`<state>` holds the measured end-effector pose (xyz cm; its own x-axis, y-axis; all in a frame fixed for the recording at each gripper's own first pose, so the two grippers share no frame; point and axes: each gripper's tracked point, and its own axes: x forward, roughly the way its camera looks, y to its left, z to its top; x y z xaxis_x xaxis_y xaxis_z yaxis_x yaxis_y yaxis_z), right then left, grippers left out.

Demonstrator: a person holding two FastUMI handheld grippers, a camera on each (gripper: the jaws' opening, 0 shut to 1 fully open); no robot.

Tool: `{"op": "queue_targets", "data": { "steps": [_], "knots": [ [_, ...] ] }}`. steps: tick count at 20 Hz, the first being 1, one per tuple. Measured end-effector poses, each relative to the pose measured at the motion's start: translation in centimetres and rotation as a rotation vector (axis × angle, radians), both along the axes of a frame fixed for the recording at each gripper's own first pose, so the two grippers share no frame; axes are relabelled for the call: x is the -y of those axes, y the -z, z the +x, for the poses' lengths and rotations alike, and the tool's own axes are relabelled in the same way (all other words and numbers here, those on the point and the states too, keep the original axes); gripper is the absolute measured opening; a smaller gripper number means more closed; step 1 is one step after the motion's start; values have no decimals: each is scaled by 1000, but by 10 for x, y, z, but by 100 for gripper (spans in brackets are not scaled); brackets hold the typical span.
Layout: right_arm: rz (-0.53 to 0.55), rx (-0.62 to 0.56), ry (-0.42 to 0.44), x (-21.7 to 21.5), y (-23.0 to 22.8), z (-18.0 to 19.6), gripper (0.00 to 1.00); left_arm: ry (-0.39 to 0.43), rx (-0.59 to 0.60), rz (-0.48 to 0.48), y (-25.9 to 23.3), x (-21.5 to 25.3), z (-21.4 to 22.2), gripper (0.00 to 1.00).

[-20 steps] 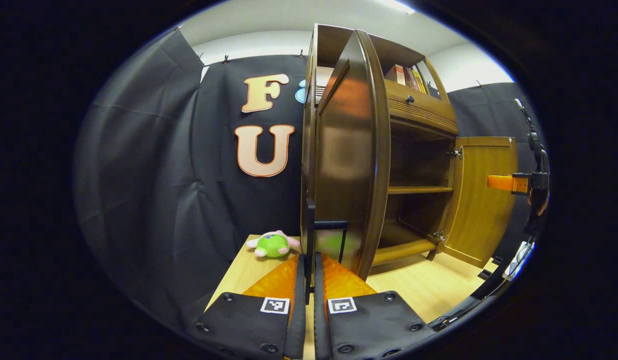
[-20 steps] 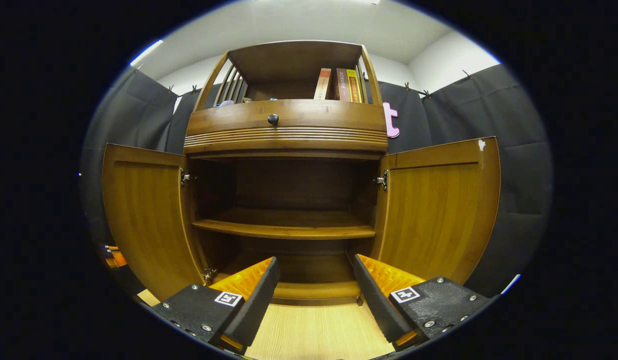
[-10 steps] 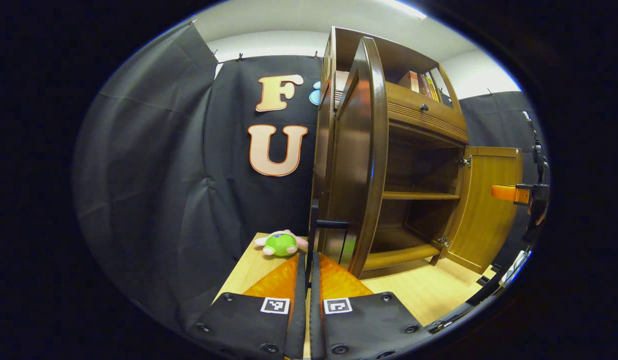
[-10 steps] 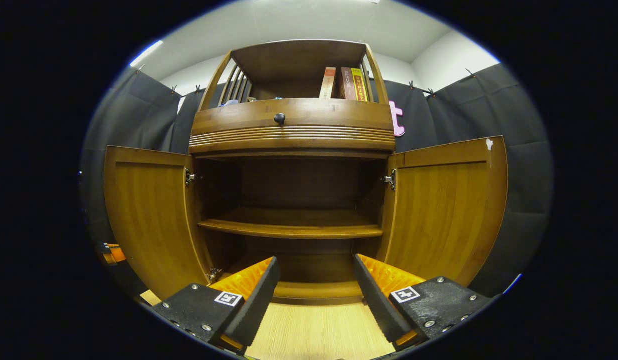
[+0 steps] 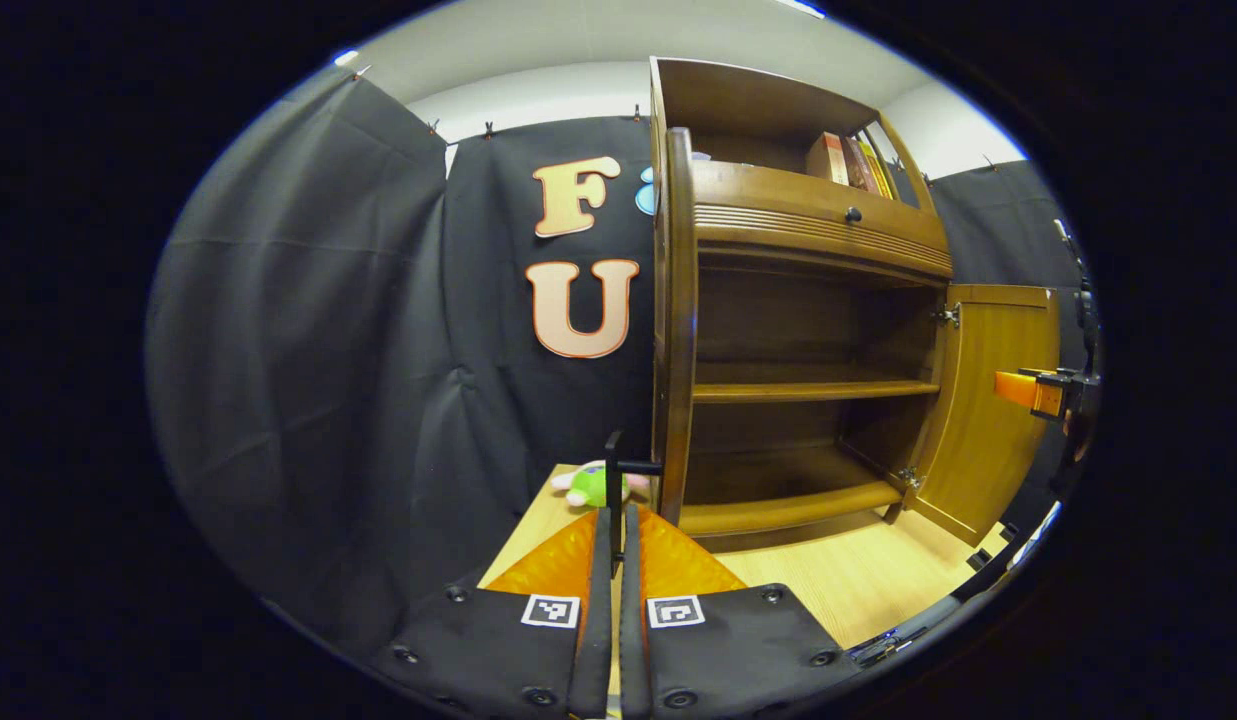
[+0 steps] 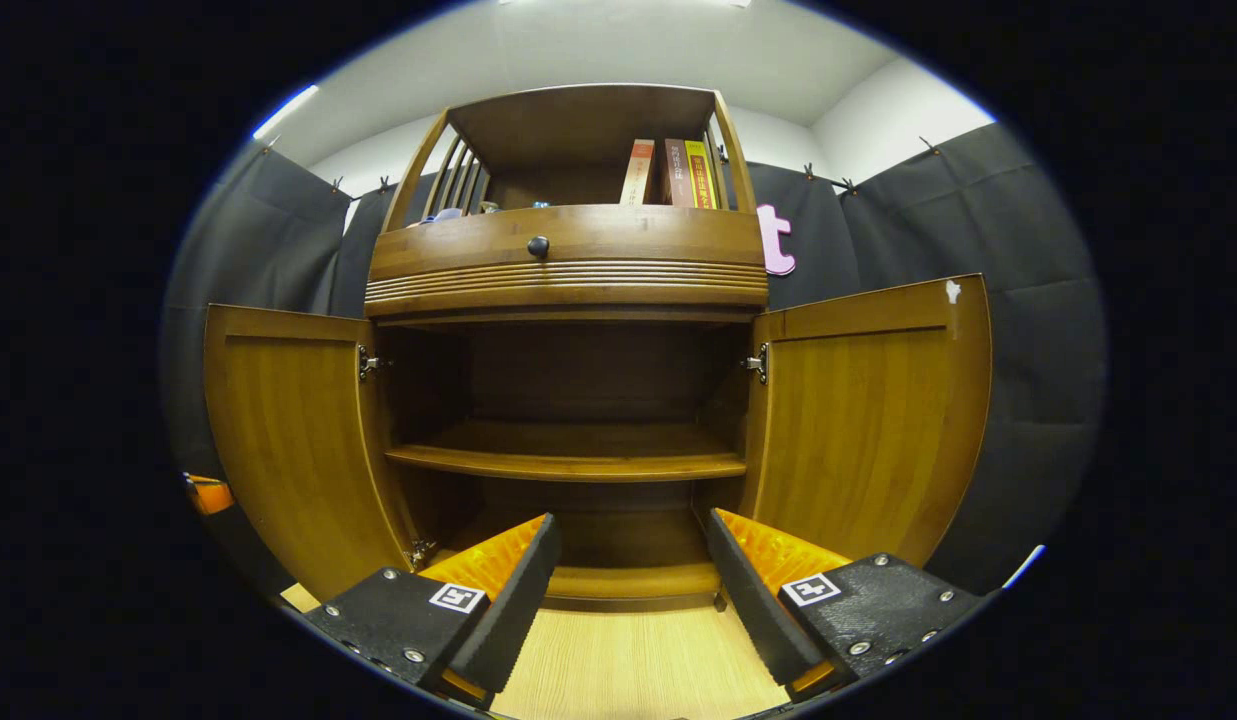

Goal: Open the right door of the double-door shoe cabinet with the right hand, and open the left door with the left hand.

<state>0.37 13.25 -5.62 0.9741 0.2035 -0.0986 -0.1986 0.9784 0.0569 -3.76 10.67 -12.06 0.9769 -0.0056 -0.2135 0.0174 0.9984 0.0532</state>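
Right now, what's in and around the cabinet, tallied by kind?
Open cabinet doors: 2, left door and right door
Books on the top shelf: 3
Drawer knob: 1
Plush toy: 1
Total: 7

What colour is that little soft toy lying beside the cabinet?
The small plush toy is bright green with pink parts, seen best in the left gripper view.

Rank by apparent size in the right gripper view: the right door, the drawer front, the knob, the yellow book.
1. Right door: largest, though it stands nearer the camera than the rest.
2. Drawer front.
3. Yellow book.
4. Knob: smallest.
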Motion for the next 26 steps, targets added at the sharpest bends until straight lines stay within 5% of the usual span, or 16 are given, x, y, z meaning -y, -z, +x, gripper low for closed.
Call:
{"op": "queue_targets", "data": {
  "steps": [7,16,24,26],
  "knots": [
    [-8,24,43,28,-20,1,95,28,35,-37,-64,55,-6,23],
    [-45,86,72,63,-62,-4,96,53,173,-58,-151,104,24,58],
    [-64,111,88,89,-79,-14,92,37,197,-45,-167,124,40,96],
    [-65,102,93,94,-76,-15,92,39,185,-50,-163,130,42,96]
  ]
}}
